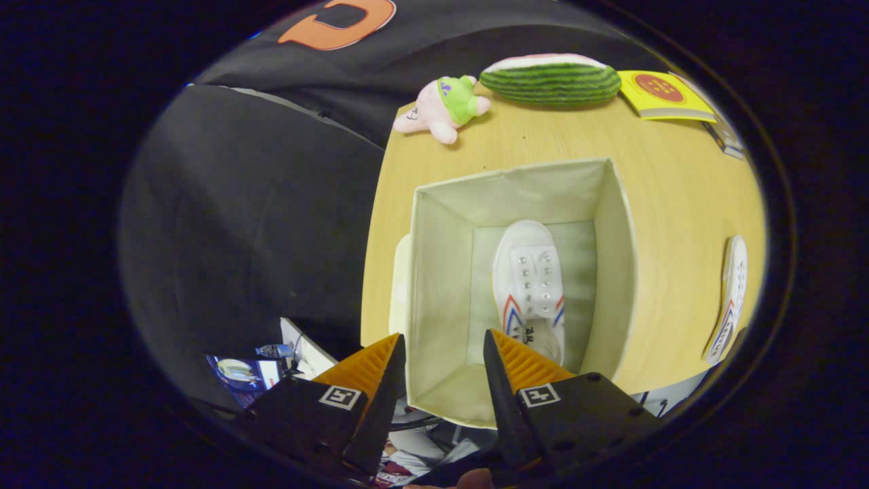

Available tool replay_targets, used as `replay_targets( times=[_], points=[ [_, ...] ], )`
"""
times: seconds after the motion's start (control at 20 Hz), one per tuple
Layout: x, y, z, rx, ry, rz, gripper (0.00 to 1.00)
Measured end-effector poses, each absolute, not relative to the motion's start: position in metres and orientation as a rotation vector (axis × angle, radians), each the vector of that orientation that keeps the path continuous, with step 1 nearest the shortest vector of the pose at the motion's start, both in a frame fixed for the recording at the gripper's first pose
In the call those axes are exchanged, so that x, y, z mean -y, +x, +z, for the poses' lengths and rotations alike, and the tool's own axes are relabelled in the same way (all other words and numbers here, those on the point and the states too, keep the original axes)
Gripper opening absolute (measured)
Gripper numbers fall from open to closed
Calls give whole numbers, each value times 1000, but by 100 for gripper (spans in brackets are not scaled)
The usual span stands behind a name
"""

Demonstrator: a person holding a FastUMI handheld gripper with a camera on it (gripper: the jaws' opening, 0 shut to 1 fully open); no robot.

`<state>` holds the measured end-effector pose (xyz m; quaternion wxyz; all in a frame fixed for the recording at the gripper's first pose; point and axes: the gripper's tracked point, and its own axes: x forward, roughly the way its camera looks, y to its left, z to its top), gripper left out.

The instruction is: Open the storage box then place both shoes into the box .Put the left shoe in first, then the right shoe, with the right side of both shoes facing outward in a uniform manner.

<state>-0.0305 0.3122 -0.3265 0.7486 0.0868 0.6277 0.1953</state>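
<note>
Shoe one boxed, shoe two waiting on the table

Gripper (445,353) at the bottom centre of the frame hangs above the near wall of the open storage box (438,272), its fingers spread apart and holding nothing. One white shoe (529,285) lies on the box floor, mid-frame, just beyond the fingertips. The second white shoe (728,299) rests on the wooden table (679,204) at the right, well apart from the box. Across the top of the frame sit a pink plush toy (441,105), a watermelon-slice cushion (551,80) and a yellow book (665,95)
</note>
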Motion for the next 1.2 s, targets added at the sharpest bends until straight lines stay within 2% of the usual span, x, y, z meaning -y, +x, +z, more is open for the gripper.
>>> replay_targets(
  times=[0.1,0.4,0.7,1.0,1.2],
  points=[
    [-299,-25,-307,-1284,130,424,73],
    [-232,-18,-232,-1046,46,374,74],
    [-80,-12,-192,-911,-58,166,76],
    [81,-26,-216,-998,-98,8,77],
    [131,-32,-278,-1163,-80,38,77]
  ],
)
